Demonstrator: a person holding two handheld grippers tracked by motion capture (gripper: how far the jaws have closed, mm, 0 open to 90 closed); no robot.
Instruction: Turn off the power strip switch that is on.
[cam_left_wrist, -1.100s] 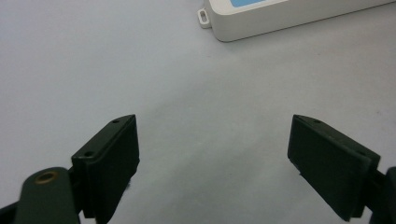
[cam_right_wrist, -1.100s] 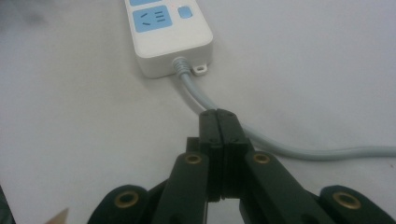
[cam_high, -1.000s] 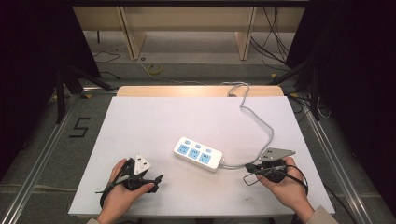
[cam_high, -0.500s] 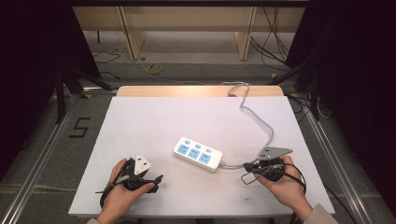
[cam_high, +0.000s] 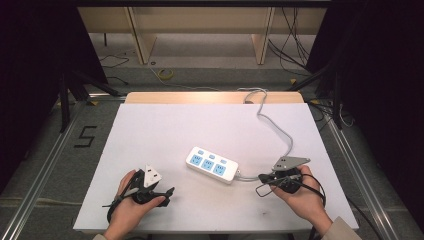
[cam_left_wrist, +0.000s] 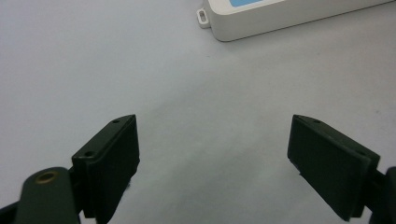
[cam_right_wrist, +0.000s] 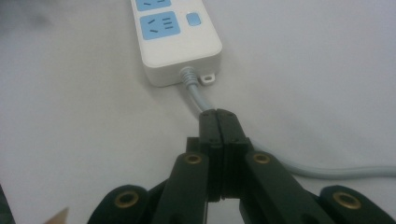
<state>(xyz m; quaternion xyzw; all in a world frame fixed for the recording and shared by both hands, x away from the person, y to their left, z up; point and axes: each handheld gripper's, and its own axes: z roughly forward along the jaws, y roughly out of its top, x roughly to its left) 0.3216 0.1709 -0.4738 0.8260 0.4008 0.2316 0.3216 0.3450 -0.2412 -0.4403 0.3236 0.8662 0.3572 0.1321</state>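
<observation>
Both tongs rest low at the near edge of the white table. Left gripper, at about 7 o'clock from the table's centre, is released: in the left gripper view its two black pads stand wide apart with only bare table between them. Right gripper, at about 4 o'clock, is clenched: in the right gripper view its jaws meet flat with nothing between them, their tips just above the grey cable. Between the two tongs, slightly farther off, lies the white power strip with blue sockets, flat and set at a slant. It sits at about 1 o'clock from the left gripper and 10 o'clock from the right gripper, apart from both. Its cable leaves the end nearest the right gripper, passes beneath those jaws, then curves away toward 12 o'clock and over the far table edge.
</observation>
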